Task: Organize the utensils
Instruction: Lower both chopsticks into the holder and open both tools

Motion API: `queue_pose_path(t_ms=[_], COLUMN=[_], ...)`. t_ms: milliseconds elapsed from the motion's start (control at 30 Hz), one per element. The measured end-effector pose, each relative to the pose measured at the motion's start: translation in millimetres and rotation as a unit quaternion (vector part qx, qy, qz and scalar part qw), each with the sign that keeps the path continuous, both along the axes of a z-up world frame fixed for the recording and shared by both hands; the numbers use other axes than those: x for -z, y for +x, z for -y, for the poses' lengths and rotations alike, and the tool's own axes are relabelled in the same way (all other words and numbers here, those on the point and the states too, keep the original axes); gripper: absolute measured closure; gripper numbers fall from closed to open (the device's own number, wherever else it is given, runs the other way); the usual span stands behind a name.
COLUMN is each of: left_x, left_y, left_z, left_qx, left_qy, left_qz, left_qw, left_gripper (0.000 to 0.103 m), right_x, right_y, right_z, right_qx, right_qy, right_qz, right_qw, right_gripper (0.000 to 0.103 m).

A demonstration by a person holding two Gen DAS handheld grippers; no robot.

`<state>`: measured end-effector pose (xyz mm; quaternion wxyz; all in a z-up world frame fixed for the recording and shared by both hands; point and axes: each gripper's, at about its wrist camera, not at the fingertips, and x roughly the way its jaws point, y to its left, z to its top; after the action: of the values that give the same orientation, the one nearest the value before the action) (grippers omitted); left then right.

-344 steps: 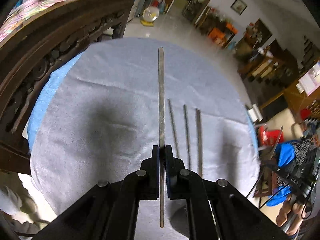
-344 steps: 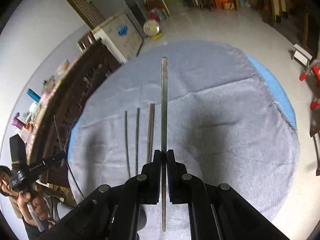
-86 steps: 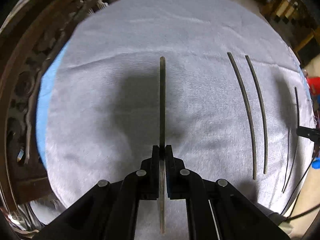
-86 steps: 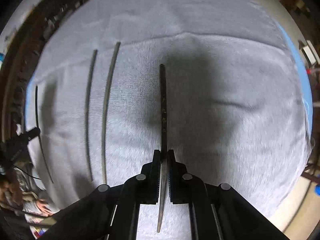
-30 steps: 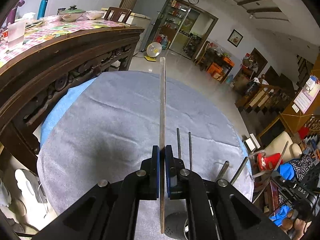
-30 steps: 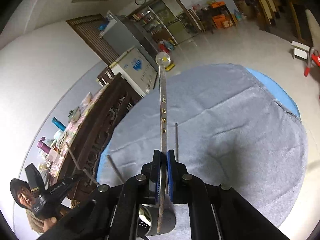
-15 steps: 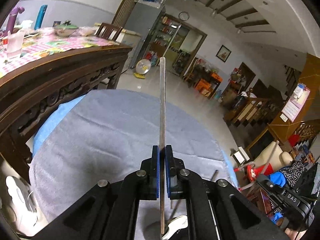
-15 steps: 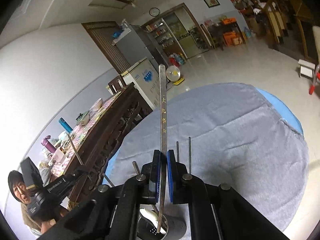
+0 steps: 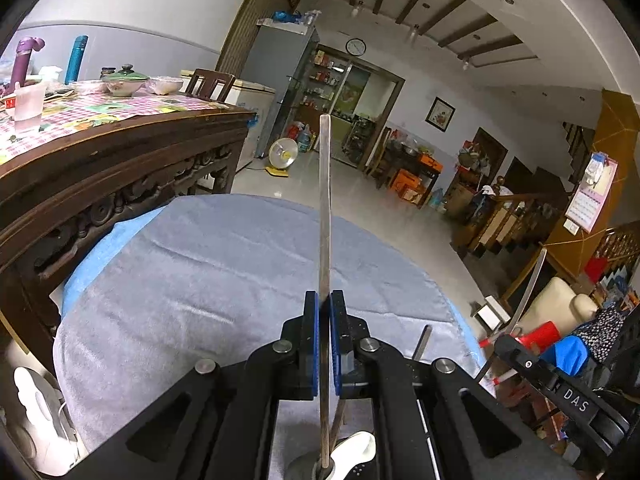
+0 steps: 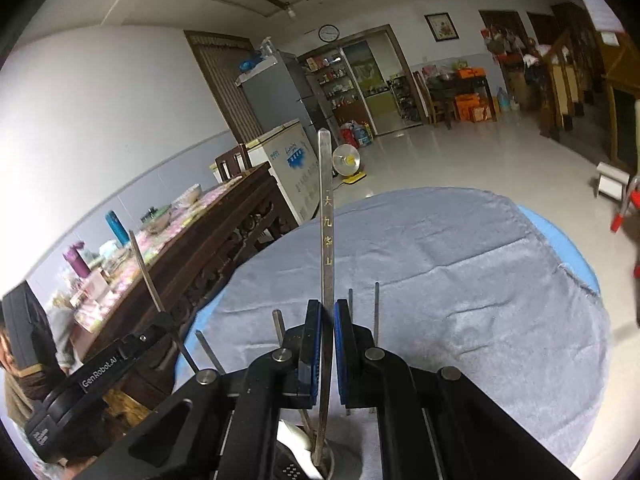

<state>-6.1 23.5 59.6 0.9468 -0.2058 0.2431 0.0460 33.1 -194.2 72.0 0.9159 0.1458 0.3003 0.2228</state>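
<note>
My left gripper is shut on a long metal chopstick held upright. Its lower tip reaches into a utensil holder at the bottom edge, beside a white spoon. My right gripper is shut on a metal chopstick with gold characters, also upright, its lower end inside the holder. Other chopsticks stand in the holder behind the right fingers. The other gripper shows at the left of the right wrist view and at the right of the left wrist view.
A round table with a grey towel over blue cloth lies below. A carved dark wooden table with dishes and bottles stands close on the left. A person is at the lower left of the right wrist view.
Both grippers have tilted further upright, and each chopstick's lower end has come down into the holder. The loose chopsticks that lay on the towel earlier now stand in the holder.
</note>
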Motion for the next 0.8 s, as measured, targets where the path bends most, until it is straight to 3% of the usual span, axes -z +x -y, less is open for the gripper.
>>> queue_pose_path(t_ms=[333, 800], left_x=[28.0, 45.5], left_y=[-5.9, -17.9], left_z=[17.9, 37.0], left_qx=[0.005, 0.015], left_qy=[0.026, 0.047], left_qz=[-0.009, -0.02], left_qw=[0.9996, 0.9986], left_gripper=[0.098, 0.097], right_x=[14.8, 41.0], right_y=[-13.6, -34.9], right_z=[-21.1, -29.8], right_qx=[-0.006, -0.017], right_qy=[-0.046, -0.067], right_qz=[0.025, 0.028], right_qw=[0.999, 0.997], right_gripper=[0.096, 0.096])
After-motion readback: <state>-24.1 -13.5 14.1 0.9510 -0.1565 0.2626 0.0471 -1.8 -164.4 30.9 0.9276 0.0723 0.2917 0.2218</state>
